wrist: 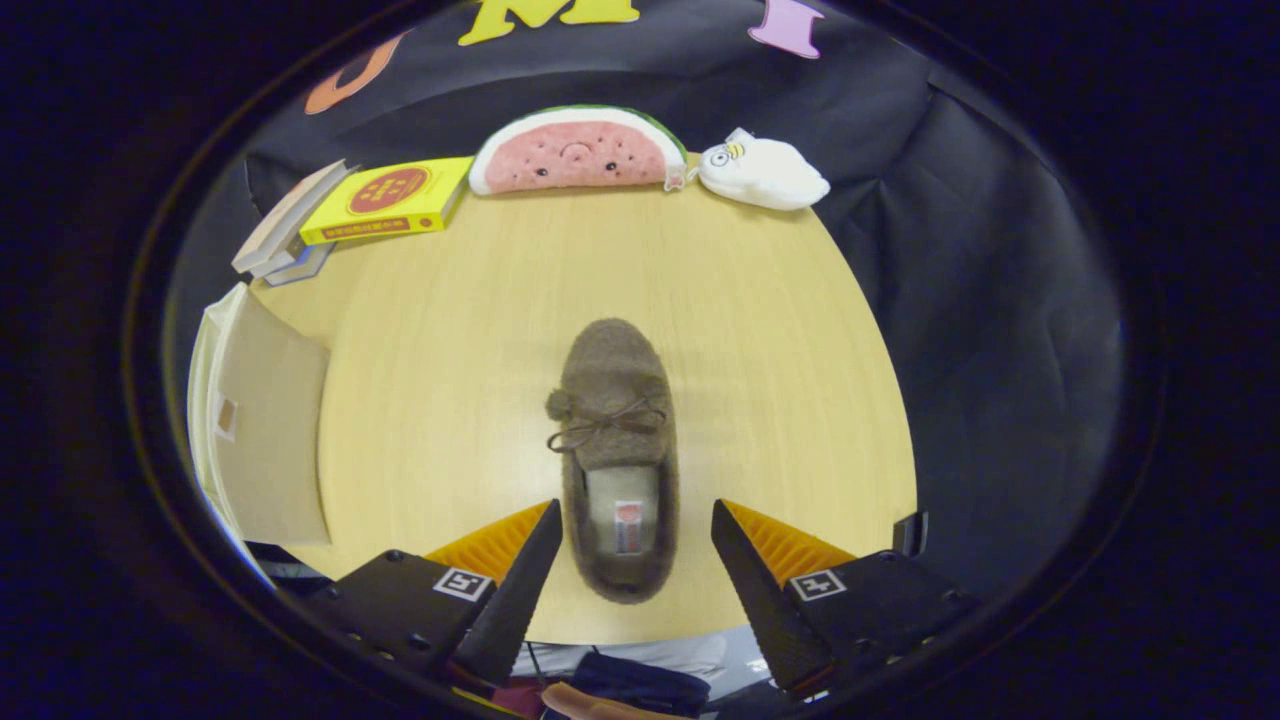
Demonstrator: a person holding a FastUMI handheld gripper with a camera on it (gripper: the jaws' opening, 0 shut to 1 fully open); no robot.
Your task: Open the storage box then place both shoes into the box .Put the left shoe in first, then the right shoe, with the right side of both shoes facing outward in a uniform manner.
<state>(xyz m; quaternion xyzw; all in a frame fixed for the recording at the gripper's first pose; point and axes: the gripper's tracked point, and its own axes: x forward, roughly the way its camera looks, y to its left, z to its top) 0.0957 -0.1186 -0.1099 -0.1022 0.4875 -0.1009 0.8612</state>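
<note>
Hand-held gripper [634,525] at bottom centre of the frame, fingers spread wide apart, gripping nothing. Heel end of a brown fuzzy shoe [617,455] sits between the two fingertips, not touched by either as far as I can tell. Shoe lies flat on the counter [450,350], sole down, toe pointing away toward the top of the frame, lace bow across the middle, small pompom on its left side, label patch visible inside the opening near the heel. Only this one shoe on the counter.

Storage box [262,430] at left edge of the frame, well apart from the shoe, pale beige, one large flat panel facing the camera; whether it is open or closed cannot be told from this angle.

Far side of the counter, upper part of the frame: yellow book [388,200] at upper left, lying on a stack of other books [285,240]; watermelon-slice plush [577,152] at upper centre just right of it; white plush toy [765,173] just beside the watermelon, to its right. Dark cloth wall [1000,300] behind and to the right.
</note>
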